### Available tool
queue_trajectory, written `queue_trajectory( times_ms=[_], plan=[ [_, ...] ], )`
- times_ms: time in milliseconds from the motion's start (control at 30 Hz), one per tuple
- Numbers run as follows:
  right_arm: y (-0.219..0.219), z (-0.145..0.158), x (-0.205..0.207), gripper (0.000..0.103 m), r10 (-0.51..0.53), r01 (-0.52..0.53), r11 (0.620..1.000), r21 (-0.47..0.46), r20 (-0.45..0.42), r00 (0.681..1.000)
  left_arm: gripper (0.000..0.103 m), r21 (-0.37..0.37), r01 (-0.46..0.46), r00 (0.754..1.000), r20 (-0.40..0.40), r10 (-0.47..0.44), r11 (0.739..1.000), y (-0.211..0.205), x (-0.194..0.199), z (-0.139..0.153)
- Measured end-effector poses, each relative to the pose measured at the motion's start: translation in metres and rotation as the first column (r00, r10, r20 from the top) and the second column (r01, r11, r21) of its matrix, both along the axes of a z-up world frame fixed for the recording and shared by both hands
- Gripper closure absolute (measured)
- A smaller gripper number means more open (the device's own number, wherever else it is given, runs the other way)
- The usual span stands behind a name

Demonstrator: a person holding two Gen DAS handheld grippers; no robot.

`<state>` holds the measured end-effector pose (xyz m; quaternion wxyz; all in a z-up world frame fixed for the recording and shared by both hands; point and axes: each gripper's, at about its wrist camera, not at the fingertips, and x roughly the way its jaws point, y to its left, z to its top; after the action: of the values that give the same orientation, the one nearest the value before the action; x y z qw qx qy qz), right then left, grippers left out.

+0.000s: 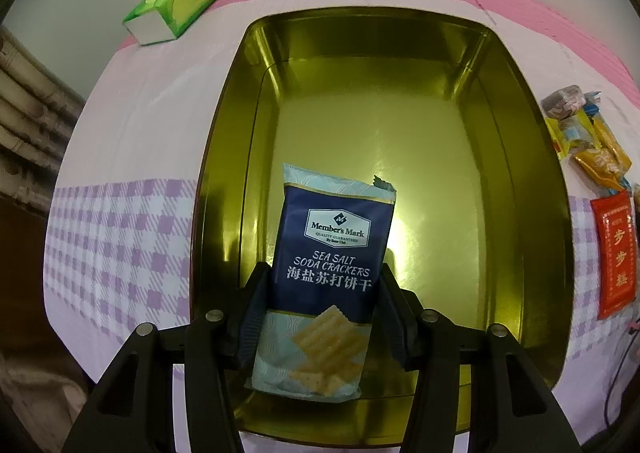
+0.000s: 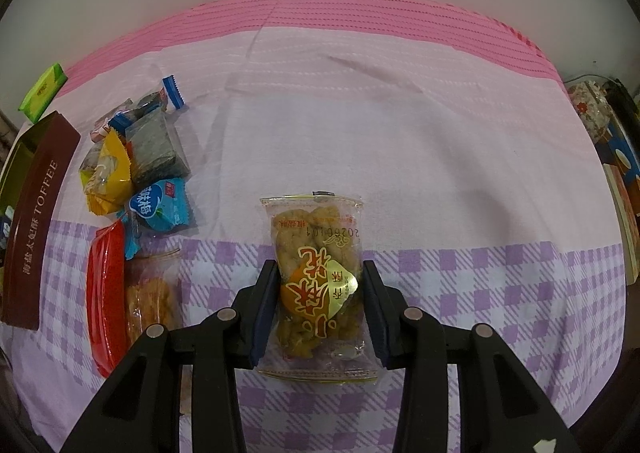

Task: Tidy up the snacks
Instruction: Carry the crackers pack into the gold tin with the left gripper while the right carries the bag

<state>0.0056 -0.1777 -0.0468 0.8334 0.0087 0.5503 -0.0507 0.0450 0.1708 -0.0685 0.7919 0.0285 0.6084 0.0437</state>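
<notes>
In the left wrist view my left gripper (image 1: 326,273) is shut on a blue sea salt soda cracker packet (image 1: 326,261), held over the open gold tin (image 1: 248,101), whose inside shows nothing but the packet. In the right wrist view my right gripper (image 2: 320,273) is shut on a clear packet of fried dough twists (image 2: 318,277), held above the checked tablecloth. The tin's brown "TOFFEE" side (image 2: 34,225) shows at the far left of that view.
A pile of small snack packets (image 2: 136,169) and a red packet (image 2: 106,293) lie on the cloth between tin and right gripper; they also show in the left view (image 1: 588,137). A green tissue pack (image 1: 178,1) lies at the back left.
</notes>
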Motion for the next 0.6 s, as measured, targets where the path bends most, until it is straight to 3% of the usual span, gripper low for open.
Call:
queue_trajectory(
  times_ms=[300,600],
  plan=[
    [0.001,0.003,-0.006,0.066,-0.039,0.039,0.999,-0.010,0.022,0.999,0.050,-0.013,-0.025,0.999,0.019,0.025,1.000,0.012,-0.001,0.003],
    [0.012,0.042,-0.009,0.066,-0.064,0.065,0.998,-0.006,0.094,0.994,0.045,-0.075,-0.041,0.989,0.139,0.051,0.996,0.027,-0.016,0.037]
  ],
)
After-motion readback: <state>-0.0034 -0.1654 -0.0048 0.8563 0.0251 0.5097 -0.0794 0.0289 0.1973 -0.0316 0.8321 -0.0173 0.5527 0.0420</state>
